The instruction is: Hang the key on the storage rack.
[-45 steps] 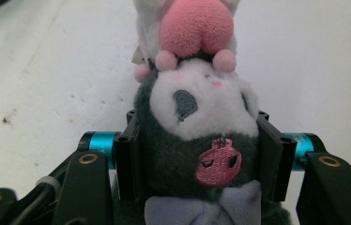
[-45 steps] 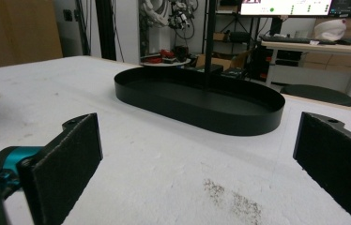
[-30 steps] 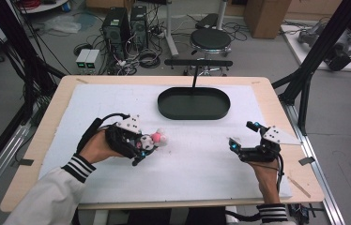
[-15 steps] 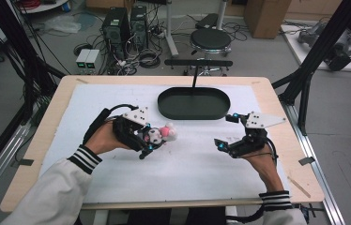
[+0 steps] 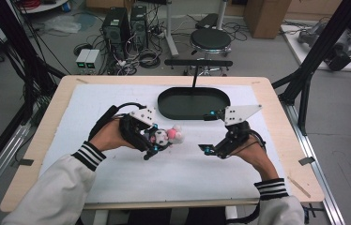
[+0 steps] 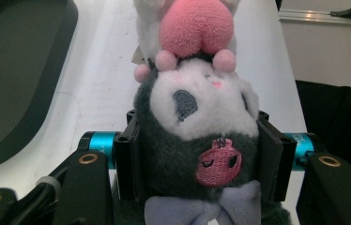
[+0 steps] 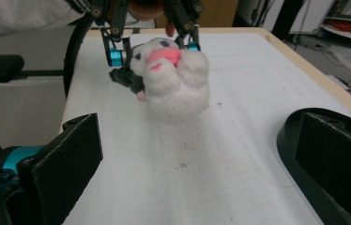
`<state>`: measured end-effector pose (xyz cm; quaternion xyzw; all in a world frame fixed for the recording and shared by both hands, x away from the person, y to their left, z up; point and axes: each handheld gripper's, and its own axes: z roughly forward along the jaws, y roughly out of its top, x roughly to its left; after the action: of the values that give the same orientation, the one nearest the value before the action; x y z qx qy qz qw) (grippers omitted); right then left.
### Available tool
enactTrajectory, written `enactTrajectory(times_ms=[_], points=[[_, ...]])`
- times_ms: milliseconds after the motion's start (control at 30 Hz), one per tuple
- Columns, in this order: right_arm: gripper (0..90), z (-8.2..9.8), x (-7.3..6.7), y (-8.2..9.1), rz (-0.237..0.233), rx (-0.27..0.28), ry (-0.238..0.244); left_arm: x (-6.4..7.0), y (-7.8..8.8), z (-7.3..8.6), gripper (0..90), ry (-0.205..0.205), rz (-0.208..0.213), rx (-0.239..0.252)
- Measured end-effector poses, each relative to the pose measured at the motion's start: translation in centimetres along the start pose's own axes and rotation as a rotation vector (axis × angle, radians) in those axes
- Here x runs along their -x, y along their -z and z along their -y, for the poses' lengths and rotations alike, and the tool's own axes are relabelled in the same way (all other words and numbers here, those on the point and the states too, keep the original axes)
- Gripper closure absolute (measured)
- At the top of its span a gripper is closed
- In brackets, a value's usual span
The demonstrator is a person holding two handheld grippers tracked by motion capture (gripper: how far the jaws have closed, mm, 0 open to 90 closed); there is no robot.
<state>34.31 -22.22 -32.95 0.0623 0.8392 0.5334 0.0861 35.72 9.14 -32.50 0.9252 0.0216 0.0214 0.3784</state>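
Above the middle of the bench [image 5: 117, 183], the left tongs [image 5: 157, 140] pinched a plush toy [image 5: 169, 136] by its body, leaving its head free toward the right tongs [image 5: 209, 132], which faced it, spread and empty.

Two grippers work over the table [image 5: 117, 93]: the left gripper [image 5: 151, 143] and the right gripper [image 5: 209, 131]. Each has two black fingers, four in all. Two hands carry them, the left hand [image 5: 110, 136] and the right hand [image 5: 253, 154], each coming out of one sleeve with striped cuff, two sleeves altogether.

There is one plush toy [image 5: 166, 137]; in the left gripper view it bears one pink heart [image 6: 196, 26], one pink badge [image 6: 218, 161] and one pale bow [image 6: 202, 208].

One black oval tray [image 5: 193, 104] lies on the one white mat [image 5: 183, 173] that covers the table.

On the floor behind stand one round stool [image 5: 210, 40], two dark computer towers [image 5: 126, 23] and two small white boxes [image 5: 87, 58].
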Motion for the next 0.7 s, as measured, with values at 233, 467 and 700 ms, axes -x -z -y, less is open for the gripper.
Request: enactTrajectory(times_ms=[233, 467, 700], points=[[0.6, -1.0, 0.1, -1.8, -0.064, -0.039, 0.036, 0.1, -0.1, 0.0, 45.1, -0.008, 0.013, -0.008], [0.6, -1.8, 0.2, -4.3, -0.116, -0.118, 0.06, 0.1, -0.3, 0.0, 45.1, -0.011, 0.028, -0.016], [4.5, -2.3, 0.2, -6.2, -0.14, -0.183, 0.11, 0.0, -0.5, 0.1, 45.1, -0.022, 0.038, -0.034]])
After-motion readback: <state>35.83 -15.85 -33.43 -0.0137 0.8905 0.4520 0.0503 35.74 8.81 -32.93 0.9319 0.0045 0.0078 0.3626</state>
